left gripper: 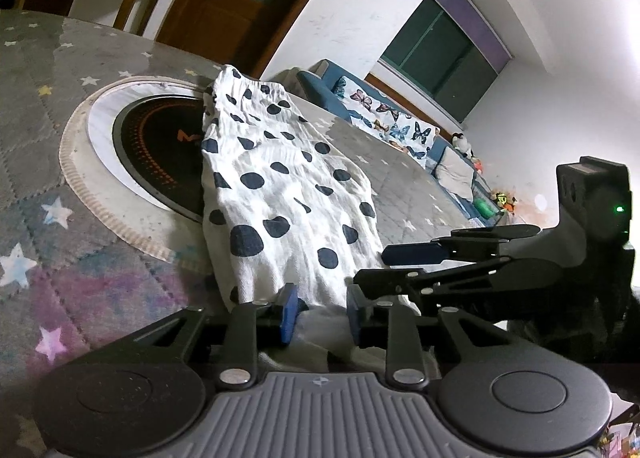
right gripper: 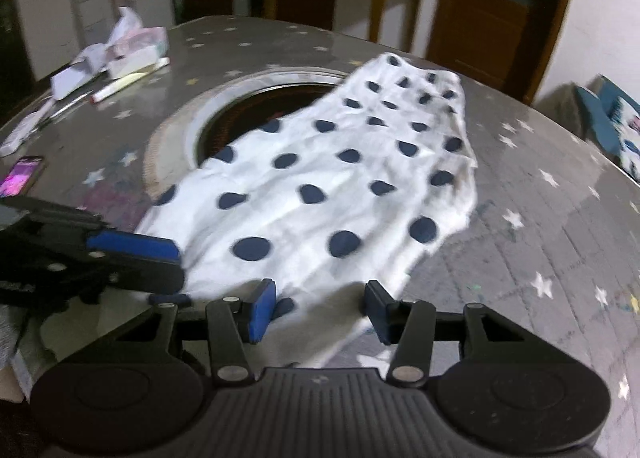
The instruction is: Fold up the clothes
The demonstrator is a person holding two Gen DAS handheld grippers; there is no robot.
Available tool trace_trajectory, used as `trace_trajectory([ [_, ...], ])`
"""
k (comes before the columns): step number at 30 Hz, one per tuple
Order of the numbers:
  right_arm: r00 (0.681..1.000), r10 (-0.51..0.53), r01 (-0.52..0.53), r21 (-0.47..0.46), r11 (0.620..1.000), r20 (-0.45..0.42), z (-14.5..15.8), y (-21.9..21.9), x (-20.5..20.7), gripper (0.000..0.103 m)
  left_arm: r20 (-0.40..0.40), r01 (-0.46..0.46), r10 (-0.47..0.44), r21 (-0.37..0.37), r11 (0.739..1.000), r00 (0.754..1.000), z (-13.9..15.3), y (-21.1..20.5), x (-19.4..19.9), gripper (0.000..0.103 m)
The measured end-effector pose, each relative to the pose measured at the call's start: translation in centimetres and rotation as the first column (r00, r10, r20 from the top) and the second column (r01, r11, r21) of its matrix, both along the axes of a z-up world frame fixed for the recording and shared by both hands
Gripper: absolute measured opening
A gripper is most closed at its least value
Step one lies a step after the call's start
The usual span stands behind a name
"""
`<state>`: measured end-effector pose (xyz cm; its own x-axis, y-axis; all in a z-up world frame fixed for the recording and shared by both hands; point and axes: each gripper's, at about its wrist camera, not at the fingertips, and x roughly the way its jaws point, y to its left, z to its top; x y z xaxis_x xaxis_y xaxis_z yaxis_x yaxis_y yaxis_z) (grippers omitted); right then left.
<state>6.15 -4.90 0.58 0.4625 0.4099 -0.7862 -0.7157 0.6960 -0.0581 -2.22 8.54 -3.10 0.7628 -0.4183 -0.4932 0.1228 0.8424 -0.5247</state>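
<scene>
We are working over a grey star-print table (right gripper: 540,217), where the white polka-dot garment (right gripper: 320,185) is lying flat, partly covering a round inset burner (left gripper: 160,145). It is looking light, limp and crease-prone, so we are judging the near hem corners the best hold. The left gripper (left gripper: 322,316) and right gripper (right gripper: 320,312) are both standing partly open over that hem, pads gripping nothing.

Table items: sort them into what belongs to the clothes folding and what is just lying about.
Belongs to the job:
- polka-dot garment, spread on the table
- left gripper
- right gripper

Just lying about:
- phone
- marker pen
- tissue pack and loose papers
- round inset cooktop, partly under the garment
</scene>
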Motion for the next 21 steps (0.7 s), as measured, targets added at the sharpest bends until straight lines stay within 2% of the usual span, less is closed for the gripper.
trace_trajectory([
  [9,0.997,-0.081,0.081,0.015,0.997,-0.014,-0.2,-0.8,0.5,0.049,0.007,0.012,-0.012,0.004,1.000,1.000,0.1,-0.3,0.0,0.038],
  [21,0.995,-0.090,0.091,0.016,0.996,-0.035,0.3,-1.2,0.0,0.049,0.008,0.018,-0.018,0.006,1.000,1.000,0.2,-0.6,-0.1,0.044],
])
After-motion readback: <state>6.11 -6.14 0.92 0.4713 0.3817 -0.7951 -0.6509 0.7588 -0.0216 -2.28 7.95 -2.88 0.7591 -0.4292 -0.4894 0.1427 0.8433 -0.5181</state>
